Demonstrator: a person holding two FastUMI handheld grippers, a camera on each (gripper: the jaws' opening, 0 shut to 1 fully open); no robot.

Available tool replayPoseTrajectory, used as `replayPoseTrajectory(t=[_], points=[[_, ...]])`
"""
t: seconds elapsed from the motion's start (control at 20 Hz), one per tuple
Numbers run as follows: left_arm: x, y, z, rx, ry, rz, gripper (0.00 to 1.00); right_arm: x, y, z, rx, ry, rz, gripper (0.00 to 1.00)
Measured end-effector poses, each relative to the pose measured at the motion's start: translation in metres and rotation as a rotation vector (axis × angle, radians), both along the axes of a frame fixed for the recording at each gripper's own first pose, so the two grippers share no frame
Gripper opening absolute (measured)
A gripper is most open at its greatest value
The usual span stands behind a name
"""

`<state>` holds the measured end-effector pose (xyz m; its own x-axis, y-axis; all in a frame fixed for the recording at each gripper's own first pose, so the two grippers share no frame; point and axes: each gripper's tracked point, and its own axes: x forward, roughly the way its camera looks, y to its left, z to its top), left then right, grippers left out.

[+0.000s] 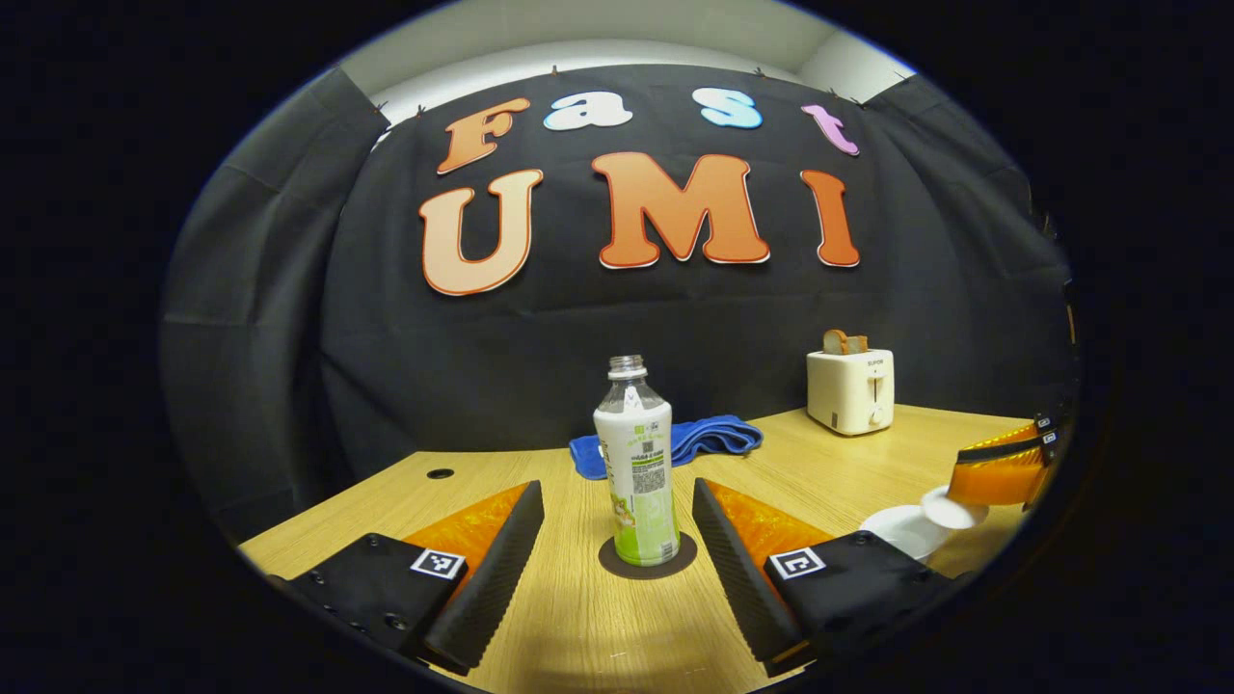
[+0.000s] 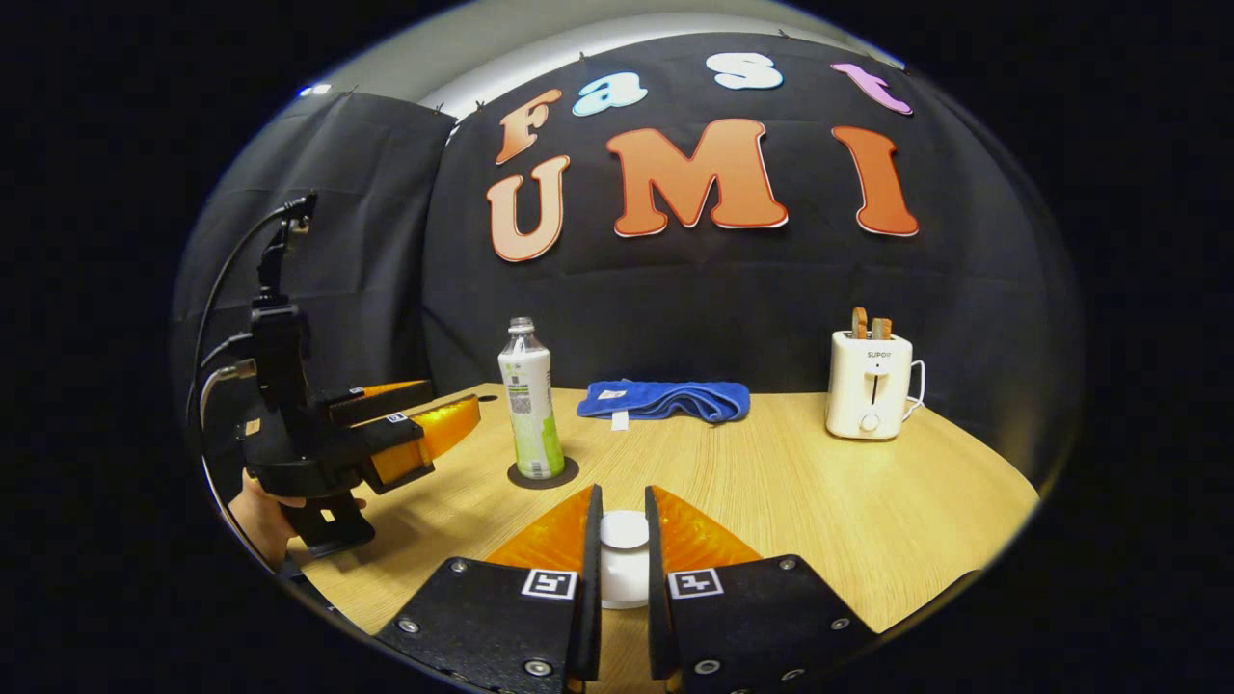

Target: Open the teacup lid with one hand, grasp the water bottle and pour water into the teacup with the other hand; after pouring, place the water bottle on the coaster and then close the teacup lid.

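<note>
1. Two fingers of the left gripper stand spread, either side of the bottle upright on the coaster.
2. The right gripper pinches the white lid, near the table's front edge.

Right gripper at six o'clock, fingers pressed on the white teacup lid, water bottle upright on the dark coaster at ten o'clock, left gripper at nine o'clock, jaws apart, blue cloth and toaster beyond on the table.
</note>
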<state>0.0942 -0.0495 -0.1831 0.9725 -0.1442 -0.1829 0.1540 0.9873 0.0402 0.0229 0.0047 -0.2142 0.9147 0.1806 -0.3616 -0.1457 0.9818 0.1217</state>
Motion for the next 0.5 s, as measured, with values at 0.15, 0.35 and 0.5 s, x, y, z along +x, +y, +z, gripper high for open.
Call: replayPoseTrajectory(t=[0.15,0.35,0.5], points=[[-0.004,0.003,0.003,0.015,-0.011,-0.002,0.99,0.005,0.003,-0.007,-0.022,0.004,0.006,0.2],[-0.011,0.002,0.011,0.027,-0.034,-0.002,0.99,0.011,0.004,-0.019,-0.042,0.029,0.006,0.2],[-0.015,0.004,0.015,0.025,-0.042,0.003,0.99,0.016,0.006,-0.025,-0.044,0.04,0.009,0.2]])
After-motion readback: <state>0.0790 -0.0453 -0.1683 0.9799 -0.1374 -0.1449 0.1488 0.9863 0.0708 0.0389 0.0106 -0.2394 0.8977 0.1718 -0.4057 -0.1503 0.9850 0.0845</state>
